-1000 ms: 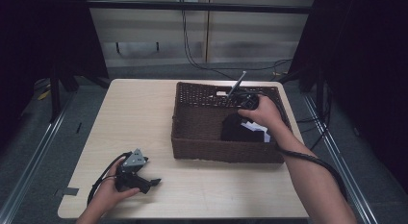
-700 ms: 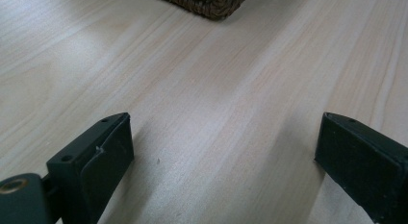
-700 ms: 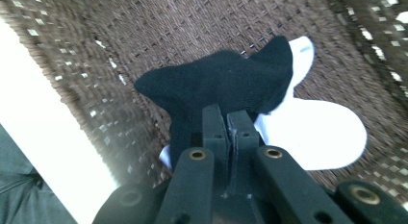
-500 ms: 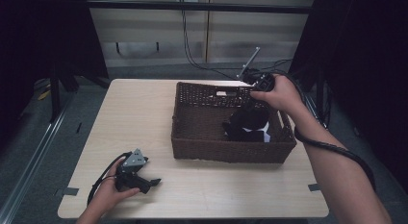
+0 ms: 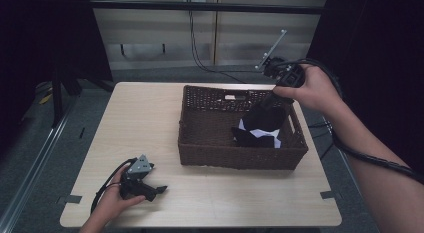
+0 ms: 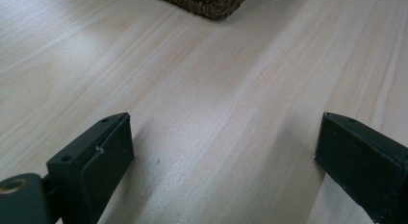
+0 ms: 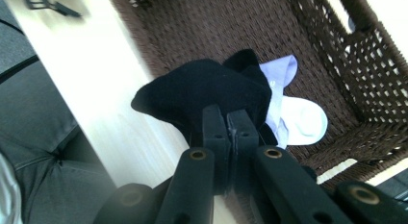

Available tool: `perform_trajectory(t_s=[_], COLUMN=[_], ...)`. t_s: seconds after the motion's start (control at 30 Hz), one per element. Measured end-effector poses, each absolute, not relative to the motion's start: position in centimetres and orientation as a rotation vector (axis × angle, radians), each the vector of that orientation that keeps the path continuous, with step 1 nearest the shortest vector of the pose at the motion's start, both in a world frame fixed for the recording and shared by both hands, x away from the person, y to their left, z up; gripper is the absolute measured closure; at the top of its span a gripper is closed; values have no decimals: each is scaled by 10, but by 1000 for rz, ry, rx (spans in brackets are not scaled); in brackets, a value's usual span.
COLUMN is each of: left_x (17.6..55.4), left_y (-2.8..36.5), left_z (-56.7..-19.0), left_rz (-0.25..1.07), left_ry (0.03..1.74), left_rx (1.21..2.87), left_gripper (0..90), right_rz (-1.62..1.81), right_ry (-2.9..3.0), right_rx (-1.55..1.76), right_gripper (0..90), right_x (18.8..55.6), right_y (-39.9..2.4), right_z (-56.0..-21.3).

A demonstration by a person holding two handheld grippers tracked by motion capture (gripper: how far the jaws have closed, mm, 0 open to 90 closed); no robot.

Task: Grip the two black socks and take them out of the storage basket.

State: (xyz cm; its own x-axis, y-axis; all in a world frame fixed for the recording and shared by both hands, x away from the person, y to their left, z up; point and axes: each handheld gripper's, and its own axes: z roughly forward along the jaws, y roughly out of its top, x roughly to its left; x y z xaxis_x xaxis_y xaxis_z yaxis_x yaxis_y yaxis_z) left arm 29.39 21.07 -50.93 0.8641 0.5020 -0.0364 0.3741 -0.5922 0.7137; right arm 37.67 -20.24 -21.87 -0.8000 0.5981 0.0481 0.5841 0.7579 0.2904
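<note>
My right gripper [image 5: 273, 101] hangs over the right part of the brown wicker basket [image 5: 235, 160], shut on a black sock [image 5: 266, 119] that dangles from it above the basket floor. In the right gripper view the jaws [image 7: 226, 119] meet on the black sock [image 7: 207, 92]. Below it, a white sock [image 7: 303, 120] and a lilac one [image 7: 283, 70] lie in the basket [image 7: 216, 27]. My left gripper [image 5: 158, 189] rests on the table near the front left, held by a hand. It [image 6: 223, 152] stands open, with bare wood between its jaws.
The pale wooden table [image 5: 145, 123] carries the basket right of centre. A corner of the basket [image 6: 207, 0] shows ahead of the left gripper. Cables trail from both grippers. A shelf and dark curtains stand behind the table.
The right hand has risen and drifted toward the back right, drawing the black sock up from the pile in the basket. The left gripper has not moved.
</note>
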Motion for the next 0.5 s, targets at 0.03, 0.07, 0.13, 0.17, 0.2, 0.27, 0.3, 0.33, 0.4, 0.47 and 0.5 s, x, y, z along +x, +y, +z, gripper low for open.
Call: perform_trajectory(t_s=[0.03, 0.07, 0.13, 0.17, 0.2, 0.27, 0.3, 0.33, 0.4, 0.47, 0.5], left_x=[294, 294, 294, 294, 294, 294, 294, 294, 294, 294, 294], left_y=[211, 211, 211, 211, 211, 211, 211, 211, 211, 211, 211], left_z=[-509, -509, -509, -509, -509, -509, -509, -509, -509, -509, -509], left_rz=[216, 216, 216, 217, 217, 219, 219, 217, 217, 219, 222], left_ry=[630, 630, 630, 631, 632, 625, 626, 633, 633, 632, 628], left_rx=[2270, 2270, 2270, 2270, 2270, 2278, 2277, 2269, 2269, 2268, 2270], left_gripper=[56, 56, 56, 56, 56, 56, 56, 56, 56, 56, 56], right_rz=[464, 466, 470, 470, 482, 486, 483, 483, 490, 494, 494], right_ry=[2906, 2907, 2918, 2918, 2925, 2945, 2956, 2964, 2987, 3016, 3016], right_rx=[960, 952, 904, 904, 888, 850, 826, 806, 773, 708, 708], right_gripper=[885, 885, 885, 885, 885, 884, 885, 884, 884, 884, 884], right_x=[373, 368, 352, 352, 347, 335, 330, 325, 316, 303, 303], right_y=[-202, -201, -197, -197, -196, -193, -191, -189, -185, -175, -175], right_z=[-215, -210, -200, -200, -197, -193, -193, -192, -193, -196, -196])
